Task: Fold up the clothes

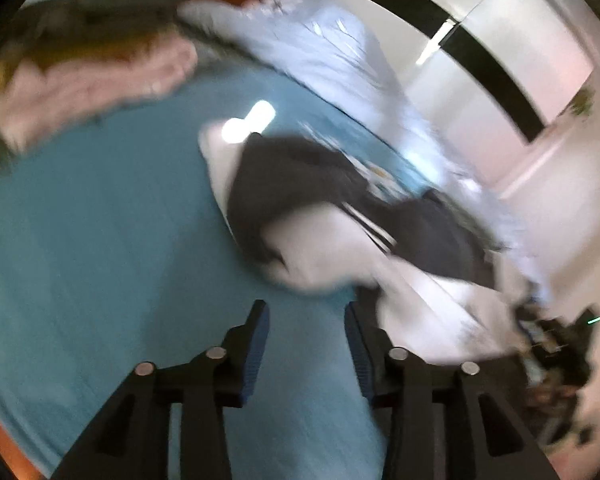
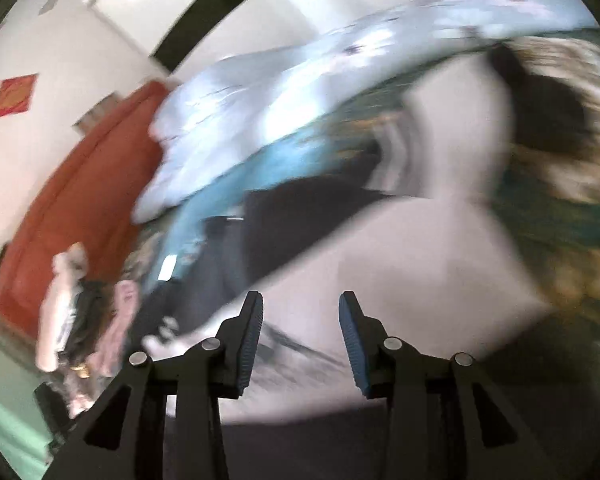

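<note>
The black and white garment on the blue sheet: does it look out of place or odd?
Yes. The black and white garment lies crumpled on the blue sheet, unfolded. Both pictures are blurred, so details are unclear.

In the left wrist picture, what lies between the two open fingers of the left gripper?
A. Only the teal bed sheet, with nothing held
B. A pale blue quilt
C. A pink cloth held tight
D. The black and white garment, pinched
A: the left gripper is open, and in the gap only the teal bed sheet shows; the black and white garment lies beyond the fingertips.
</note>
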The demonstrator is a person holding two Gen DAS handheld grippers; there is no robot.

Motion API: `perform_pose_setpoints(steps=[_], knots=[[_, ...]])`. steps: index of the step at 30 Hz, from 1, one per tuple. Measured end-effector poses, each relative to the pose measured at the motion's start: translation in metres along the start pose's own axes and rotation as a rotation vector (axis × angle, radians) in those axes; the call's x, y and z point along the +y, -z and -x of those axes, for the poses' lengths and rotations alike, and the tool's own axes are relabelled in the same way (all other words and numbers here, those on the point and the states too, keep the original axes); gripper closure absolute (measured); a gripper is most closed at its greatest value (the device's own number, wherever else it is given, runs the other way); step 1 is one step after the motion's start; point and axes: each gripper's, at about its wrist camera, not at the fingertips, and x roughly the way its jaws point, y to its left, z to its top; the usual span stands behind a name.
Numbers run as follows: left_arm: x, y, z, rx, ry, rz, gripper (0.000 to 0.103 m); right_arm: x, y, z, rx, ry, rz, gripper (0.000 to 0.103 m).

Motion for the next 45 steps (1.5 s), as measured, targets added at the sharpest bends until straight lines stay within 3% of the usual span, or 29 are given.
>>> perform_pose_setpoints(steps=[5, 9, 13, 17, 20, 22, 23, 24, 28, 33, 38, 40, 42, 45], knots=[[-0.034, -0.035, -0.018, -0.011, -0.182, -0.246, 0.042, 0.049, -0.020, -0.049, -0.016, -0.137, 0.087, 0.048], [-0.055, -0.040, -0.057, 0.043, -0.332, -0.444, 0.041, 0.034, -0.010, -0.064, -0.061, -0.169, 0.073, 0.048], [-0.071, -0.036, -0.103, 0.089, -0.476, -0.613, 0.041, 0.005, -0.010, -0.058, -0.070, -0.149, 0.023, 0.048], [-0.083, -0.036, -0.125, 0.087, -0.547, -0.695, 0.041, -0.013, -0.017, -0.052, -0.116, -0.212, -0.080, 0.048], [-0.086, -0.039, -0.127, 0.070, -0.566, -0.716, 0.042, -0.014, -0.017, -0.056, -0.098, -0.213, -0.091, 0.048], [-0.081, -0.044, -0.120, 0.050, -0.566, -0.685, 0.063, -0.014, -0.016, -0.059, -0.084, -0.212, -0.096, 0.048], [-0.075, -0.049, -0.115, 0.042, -0.567, -0.652, 0.083, -0.015, -0.016, -0.060, -0.080, -0.210, -0.098, 0.048], [-0.068, -0.055, -0.111, 0.035, -0.567, -0.616, 0.088, -0.014, -0.015, -0.061, -0.076, -0.210, -0.097, 0.048], [-0.035, -0.081, -0.082, -0.032, -0.598, -0.435, 0.092, -0.015, -0.016, -0.058, -0.078, -0.216, -0.100, 0.048], [0.030, -0.117, -0.020, -0.170, -0.594, -0.050, 0.093, -0.017, -0.015, -0.059, -0.076, -0.220, -0.126, 0.048], [0.094, -0.105, -0.008, -0.122, -0.436, 0.333, 0.092, -0.023, -0.015, -0.055, -0.084, -0.241, -0.165, 0.048], [0.094, -0.098, -0.004, -0.149, -0.360, 0.388, 0.092, -0.027, -0.017, -0.051, -0.099, -0.248, -0.186, 0.048], [0.071, -0.099, 0.004, -0.199, -0.308, 0.354, 0.093, -0.033, -0.018, -0.045, -0.120, -0.261, -0.213, 0.048], [0.013, -0.114, 0.022, -0.283, -0.110, 0.296, 0.093, -0.043, -0.021, -0.037, -0.151, -0.282, -0.259, 0.048]])
